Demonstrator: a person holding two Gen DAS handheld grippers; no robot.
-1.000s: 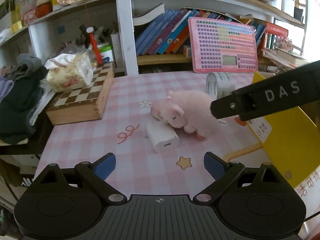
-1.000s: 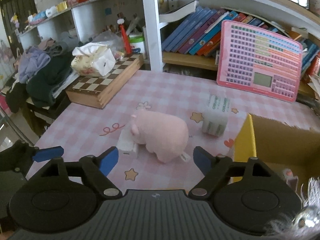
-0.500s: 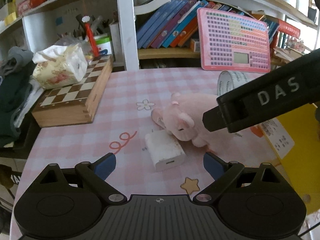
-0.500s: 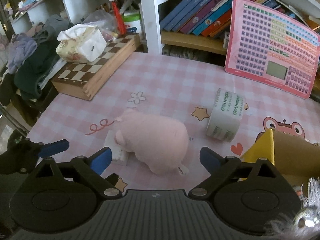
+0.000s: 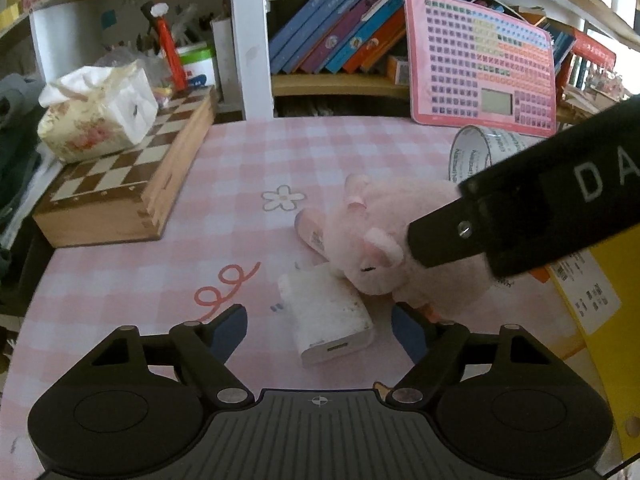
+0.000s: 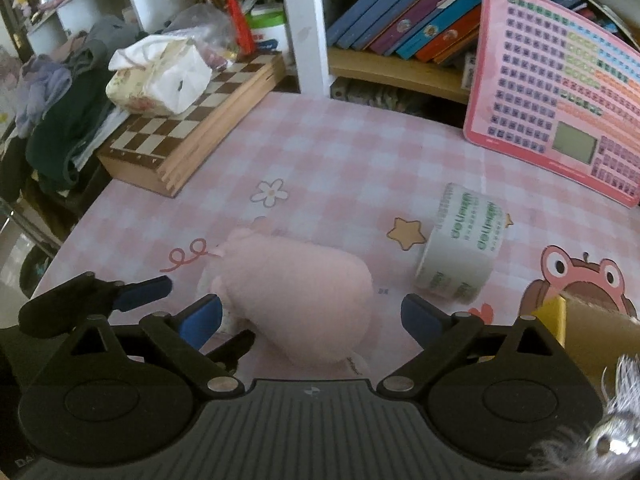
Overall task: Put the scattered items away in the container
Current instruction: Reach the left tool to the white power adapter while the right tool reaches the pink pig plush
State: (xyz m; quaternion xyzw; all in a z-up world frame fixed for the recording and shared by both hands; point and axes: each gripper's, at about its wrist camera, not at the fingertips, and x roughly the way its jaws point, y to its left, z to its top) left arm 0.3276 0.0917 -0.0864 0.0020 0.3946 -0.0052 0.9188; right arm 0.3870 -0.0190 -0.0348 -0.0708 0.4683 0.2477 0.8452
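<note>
A fuzzy pink plush pig (image 6: 296, 296) lies on a smooth, faintly glossy checked tablecloth (image 6: 340, 160). The white charger (image 5: 326, 314) looks like scuffed matt plastic. At upper left, the chessboard box (image 5: 120, 184) is varnished wood, the tissue pack (image 5: 96, 120) crinkly film.

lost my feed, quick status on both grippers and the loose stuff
Left gripper open, closing around white charger. Right gripper open astride pink plush pig. Pig lies against charger; tape roll loose beside yellow box.
</note>
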